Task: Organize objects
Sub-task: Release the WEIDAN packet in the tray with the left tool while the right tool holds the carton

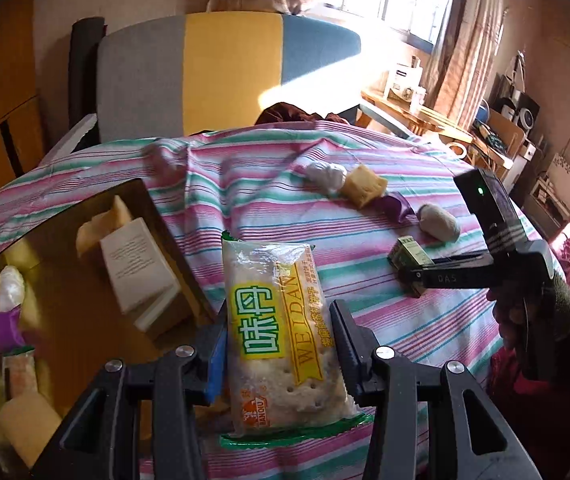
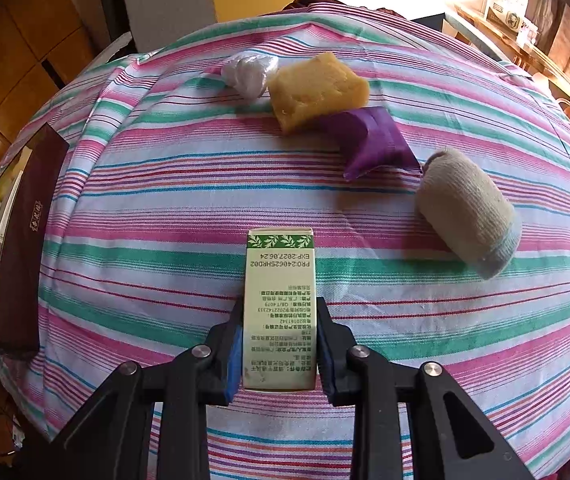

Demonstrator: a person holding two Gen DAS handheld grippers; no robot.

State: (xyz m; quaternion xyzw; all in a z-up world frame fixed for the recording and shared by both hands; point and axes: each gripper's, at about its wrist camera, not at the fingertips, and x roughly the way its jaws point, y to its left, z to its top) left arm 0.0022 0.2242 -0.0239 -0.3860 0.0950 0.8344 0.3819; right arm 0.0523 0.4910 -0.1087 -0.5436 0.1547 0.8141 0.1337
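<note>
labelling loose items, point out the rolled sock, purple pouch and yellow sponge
rolled sock point(image 2: 467, 212): right wrist view, middle of the roll
purple pouch point(image 2: 369, 140): right wrist view, its top face
yellow sponge point(image 2: 317, 88): right wrist view, its top face

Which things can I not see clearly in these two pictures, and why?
- Box, left wrist view: contents motion-blurred; near end cut off by the left gripper.
- Cracker packet, same view: side edges covered by the pads.
- Small carton, right wrist view: underside hidden; sides covered by the right gripper.
</note>
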